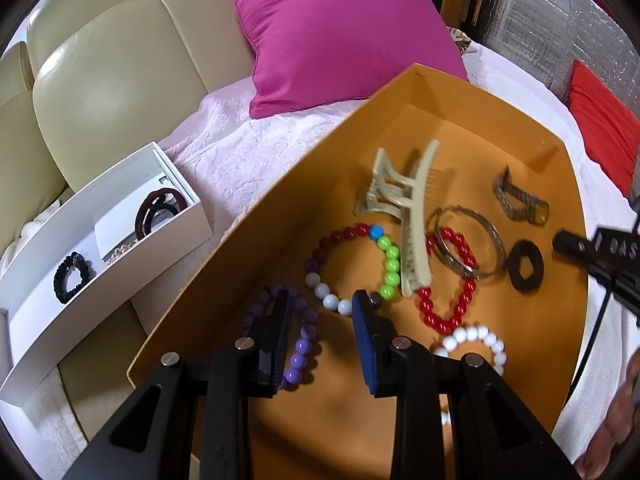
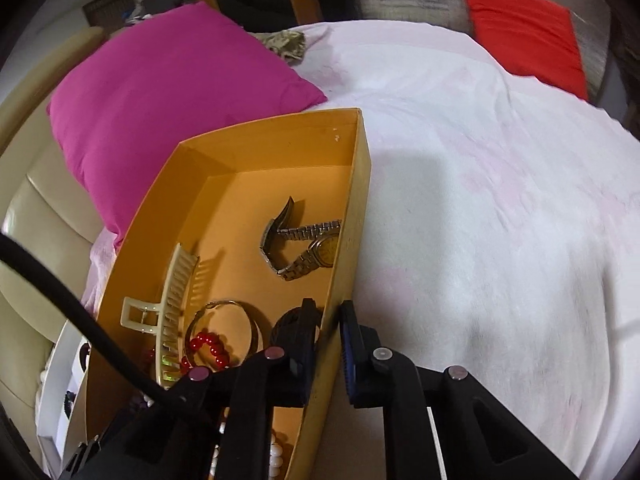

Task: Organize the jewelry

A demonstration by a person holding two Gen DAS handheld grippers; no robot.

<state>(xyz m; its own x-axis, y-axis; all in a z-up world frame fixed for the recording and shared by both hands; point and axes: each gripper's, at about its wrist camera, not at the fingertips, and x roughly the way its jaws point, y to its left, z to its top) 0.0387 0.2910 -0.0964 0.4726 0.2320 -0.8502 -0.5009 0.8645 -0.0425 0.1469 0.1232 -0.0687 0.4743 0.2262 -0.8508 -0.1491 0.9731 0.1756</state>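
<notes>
**Both grippers at the orange box of jewelry**

The left gripper (image 1: 322,320) hangs over the orange box (image 1: 280,216), jaws spread and holding nothing. One finger sits over the purple bracelet (image 1: 302,344), the other at the 6 o'clock edge of the multicolour bracelet (image 1: 352,268). At 3 o'clock from that bracelet lies the cream hair claw (image 1: 404,216), partly across a red bead strand (image 1: 448,304). A metal bangle (image 1: 468,244) overlaps the red beads, and a black ring (image 1: 527,266) lies just beside it at 3 o'clock. The white bracelet (image 1: 476,340) sits at 5 o'clock in the box, and the watch (image 1: 518,202) at 1 o'clock near the far wall.

Outside the box, at 9 o'clock, a white tray (image 1: 120,272) rests on the bed; it holds a black scrunchie (image 1: 72,278) and a dark oval clip (image 1: 158,210).

The right gripper (image 2: 326,320) straddles the box's right wall (image 2: 352,216), one finger inside and one outside; the jaws are parted, not pressing on the wall. A pink pillow (image 2: 160,92) lies at 11 o'clock beyond the box, and a red cushion (image 2: 524,32) at 1 o'clock.
</notes>
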